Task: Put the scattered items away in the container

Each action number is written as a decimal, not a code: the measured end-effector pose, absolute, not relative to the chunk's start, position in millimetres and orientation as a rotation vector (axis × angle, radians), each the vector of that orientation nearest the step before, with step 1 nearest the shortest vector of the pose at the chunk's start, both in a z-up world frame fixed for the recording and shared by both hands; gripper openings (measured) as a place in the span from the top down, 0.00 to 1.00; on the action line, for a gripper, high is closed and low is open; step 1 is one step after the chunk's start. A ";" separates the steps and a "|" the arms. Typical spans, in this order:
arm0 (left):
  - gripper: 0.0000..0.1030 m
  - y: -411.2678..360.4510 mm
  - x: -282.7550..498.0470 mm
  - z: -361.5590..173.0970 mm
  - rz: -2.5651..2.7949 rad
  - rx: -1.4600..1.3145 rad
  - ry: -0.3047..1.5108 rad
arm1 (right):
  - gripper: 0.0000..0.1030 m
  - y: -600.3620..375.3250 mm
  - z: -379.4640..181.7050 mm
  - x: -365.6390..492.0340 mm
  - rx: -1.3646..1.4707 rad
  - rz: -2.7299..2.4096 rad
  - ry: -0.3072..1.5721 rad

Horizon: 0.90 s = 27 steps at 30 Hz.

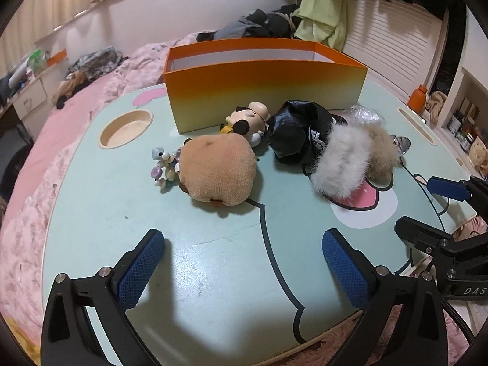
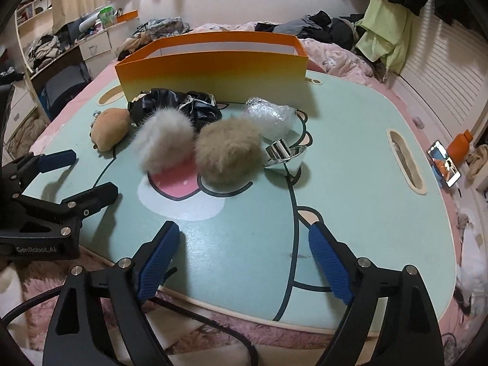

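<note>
Box (image 1: 265, 91), orange, is stood at the table's (image 1: 91, 213) far side, with the toys (image 1: 218, 172) scattered just before it. Left gripper (image 1: 244, 262) and right gripper (image 2: 244, 253) are angled downward over the near edge, jaws spread wide, nothing between them. "GenRobot.AI" and "DAS" are read on the gripper bodies.

box (image 1: 265, 91) orange-to-cream fade | table (image 1: 213, 274) mint, cartoon print | claw pads (image 1: 138, 270) blue
</note>
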<state>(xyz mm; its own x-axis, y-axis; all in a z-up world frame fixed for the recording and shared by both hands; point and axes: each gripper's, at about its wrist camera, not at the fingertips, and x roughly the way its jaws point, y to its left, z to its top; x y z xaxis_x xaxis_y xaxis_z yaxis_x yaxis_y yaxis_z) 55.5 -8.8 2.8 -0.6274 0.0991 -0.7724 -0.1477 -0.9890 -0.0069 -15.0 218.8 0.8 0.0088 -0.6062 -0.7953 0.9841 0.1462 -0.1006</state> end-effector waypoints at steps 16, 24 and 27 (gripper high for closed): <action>0.11 -52.7 45.4 28.6 2.744 -1.170 -0.114 | 0.01 217.2 2.5 -21.3 0.601 -1.366 0.833; 0.35 -59.3 27.6 30.8 2.702 -1.160 -0.193 | 0.01 217.3 2.6 -20.9 0.600 -1.364 0.832; 0.45 -44.6 27.3 30.2 2.686 -1.130 -0.129 | 0.01 217.4 2.6 -20.7 0.599 -1.364 0.832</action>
<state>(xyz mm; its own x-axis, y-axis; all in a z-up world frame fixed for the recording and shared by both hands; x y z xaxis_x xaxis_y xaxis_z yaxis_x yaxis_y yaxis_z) 27.3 -44.6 30.2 -0.6785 0.2387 -0.6947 -0.1711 -0.9711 -0.1665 -20.8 217.4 2.6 0.0049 -0.5976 -0.8018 0.9863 0.1349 -0.0945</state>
